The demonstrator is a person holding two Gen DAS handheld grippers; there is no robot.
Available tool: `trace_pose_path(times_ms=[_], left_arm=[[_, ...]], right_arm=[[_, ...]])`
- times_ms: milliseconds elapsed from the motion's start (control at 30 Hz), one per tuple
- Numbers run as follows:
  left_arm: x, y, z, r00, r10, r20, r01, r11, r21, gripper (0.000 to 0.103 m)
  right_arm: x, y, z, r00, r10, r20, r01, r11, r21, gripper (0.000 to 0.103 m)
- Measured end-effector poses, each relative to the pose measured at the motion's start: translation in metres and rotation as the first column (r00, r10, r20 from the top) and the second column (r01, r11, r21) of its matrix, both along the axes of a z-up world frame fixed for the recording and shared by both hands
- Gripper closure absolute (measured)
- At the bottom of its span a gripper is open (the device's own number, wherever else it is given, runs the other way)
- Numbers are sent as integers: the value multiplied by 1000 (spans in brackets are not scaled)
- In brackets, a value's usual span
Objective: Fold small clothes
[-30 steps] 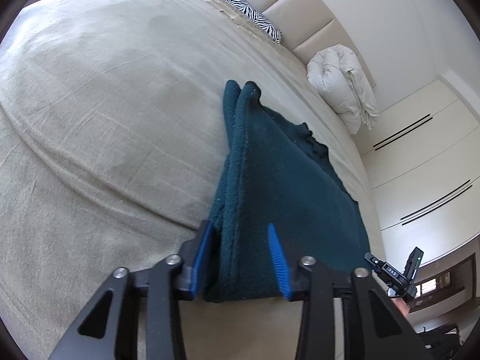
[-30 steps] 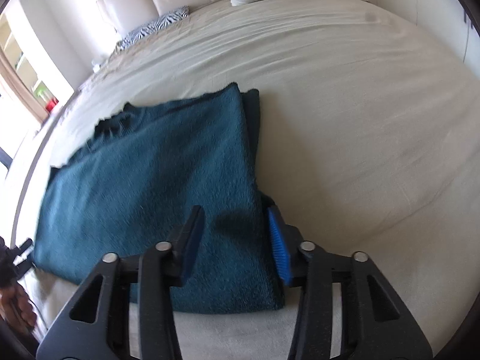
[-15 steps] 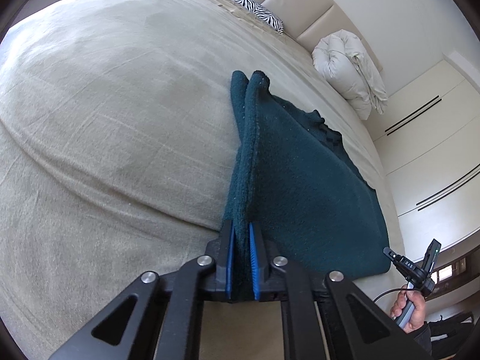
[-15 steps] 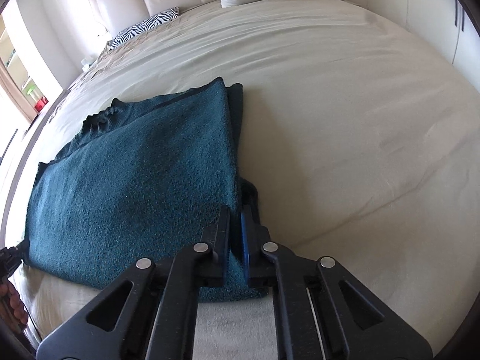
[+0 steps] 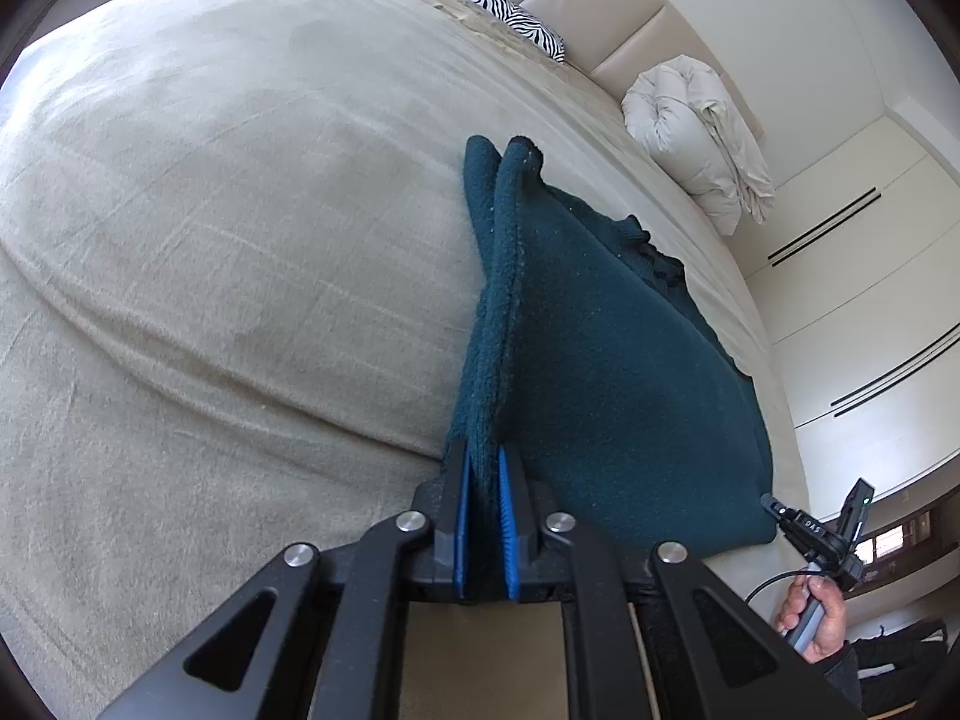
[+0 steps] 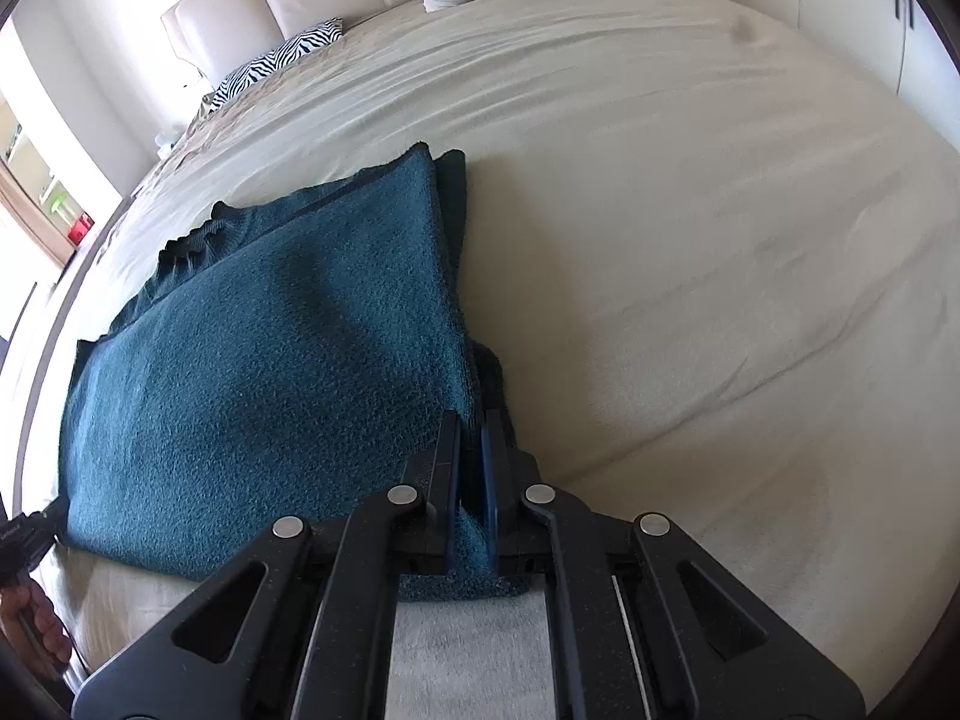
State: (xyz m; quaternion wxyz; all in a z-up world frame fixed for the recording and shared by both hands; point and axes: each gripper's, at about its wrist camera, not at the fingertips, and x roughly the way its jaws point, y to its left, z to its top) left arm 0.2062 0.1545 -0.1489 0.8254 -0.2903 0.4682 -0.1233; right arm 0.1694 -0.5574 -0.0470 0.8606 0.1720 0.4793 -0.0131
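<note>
Where the dark teal knitted garment (image 5: pixel 612 372) lies folded near one edge of the bed (image 5: pixel 228 228), both of its near corners are pinched up off the beige cover. The left gripper (image 5: pixel 482 468) has its blue pads pressed tight on the thick doubled edge at one corner, the fabric rising in a ridge straight ahead of it. The right gripper (image 6: pixel 471 468) has its fingers clamped together on the opposite corner, with the rest of the cloth spreading flat to its left. A hand (image 5: pixel 819 615) holding that other tool shows at the bed's edge. Further off, a zebra-print pillow (image 5: pixel 504 12) lies by the padded headboard (image 5: pixel 612 6), and a bundled white duvet (image 5: pixel 702 132) rests against it.
</note>
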Motion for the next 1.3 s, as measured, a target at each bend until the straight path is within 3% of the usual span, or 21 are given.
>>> trace_pose_path(times_ms=[133,233,300,367,433,533,633,733,867,933,1033,1100,1167,1300], left_arm=[[-9,6,18,999,27,40,-28,999,44,86],[-12,10,36,995,51,84,-58,995,81,75],[-7,5,54,991,38,128,-52,993,109,71],[7,-8,71,985,0,173,-25,989,144,66],[27,-25,82,979,-37,200,3,986,166,63],[62,-57,85,972,-102,210,58,977,205,63],[95,-88,74,972,-151,179,110,969,222,63],[123,-114,59,973,-180,145,138,956,260,63],[152,-121,25,984,-161,72,132,942,308,63],[159,-108,12,988,-138,67,116,959,259,65],[158,-94,8,988,-132,80,114,974,197,76],[157,-90,6,986,-138,93,121,978,169,76],[157,-88,4,986,-132,100,116,982,150,76],[157,-86,2,986,-128,110,112,984,141,76]], right_arm=[[-4,0,6,1000,-7,4,7,1000,7,94],[-9,-3,20,999,-46,8,47,998,-31,77],[-14,-6,38,996,-69,53,70,997,-17,59],[-13,-3,58,989,-81,121,80,997,10,50],[-2,10,72,988,-33,153,26,998,49,50],[26,35,79,984,37,176,-72,978,197,50],[68,69,63,982,99,163,-154,913,377,50],[104,109,40,980,152,128,-194,866,462,52],[137,154,6,974,201,101,-220,757,615,52],[147,163,-6,979,189,79,-197,756,624,52],[155,151,-22,988,137,73,-151,751,643,61],[158,128,-30,994,82,76,-111,731,673,71],[157,98,-36,996,13,89,-71,721,689,72],[149,43,-43,989,-119,91,28,742,670,76]])
